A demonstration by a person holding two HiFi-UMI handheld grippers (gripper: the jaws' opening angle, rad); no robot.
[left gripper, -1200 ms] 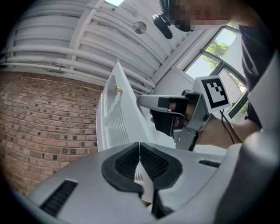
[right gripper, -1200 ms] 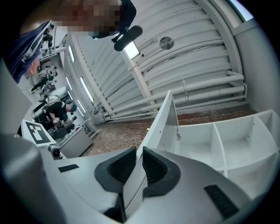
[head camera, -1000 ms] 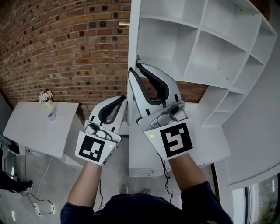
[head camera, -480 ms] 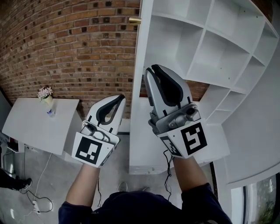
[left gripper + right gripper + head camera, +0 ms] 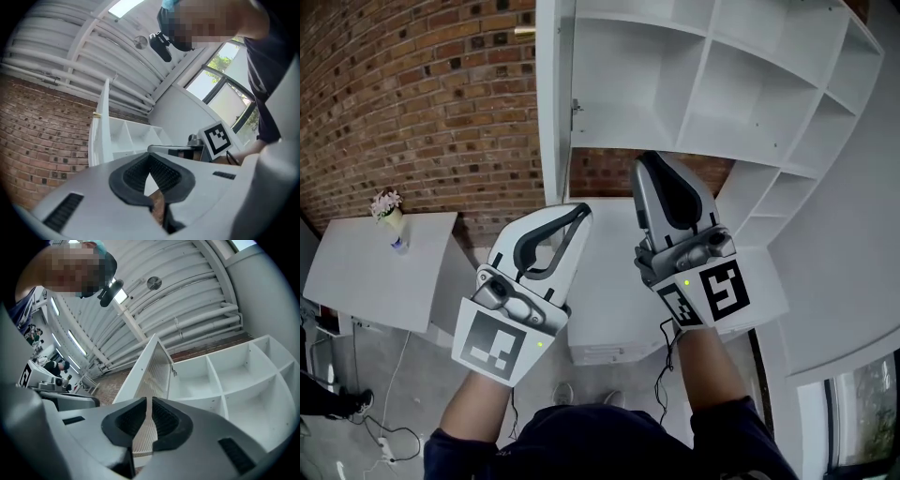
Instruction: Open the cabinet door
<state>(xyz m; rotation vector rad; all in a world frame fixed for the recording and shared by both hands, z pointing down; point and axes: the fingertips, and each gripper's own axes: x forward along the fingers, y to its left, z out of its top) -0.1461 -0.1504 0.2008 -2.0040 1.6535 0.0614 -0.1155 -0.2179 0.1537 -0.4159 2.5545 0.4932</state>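
Door: flat white cabinet door [image 5: 553, 112], swung out edge-on at left side of white open-shelf cabinet [image 5: 698, 75]; long axis upright; small brass knob [image 5: 523, 31] facing away from cabinet.
Left tongs [image 5: 579, 211]: below cabinet's left edge, closed, empty.
Right tongs [image 5: 649, 159]: below cabinet, narrow slit, just been closing, nothing between.
Around: red brick wall [image 5: 422, 103] left of cabinet.

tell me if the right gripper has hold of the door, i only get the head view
observer: No. The right gripper has its jaws a thin slit apart, just been closing, with nothing between them. The door stands behind them, untouched.
operator: and the left one
observer: The left gripper is empty, its jaw tips meeting.
operator: what does the door face look like, i only see its edge
observer: The right gripper view shows it white, covered in fine ribs.
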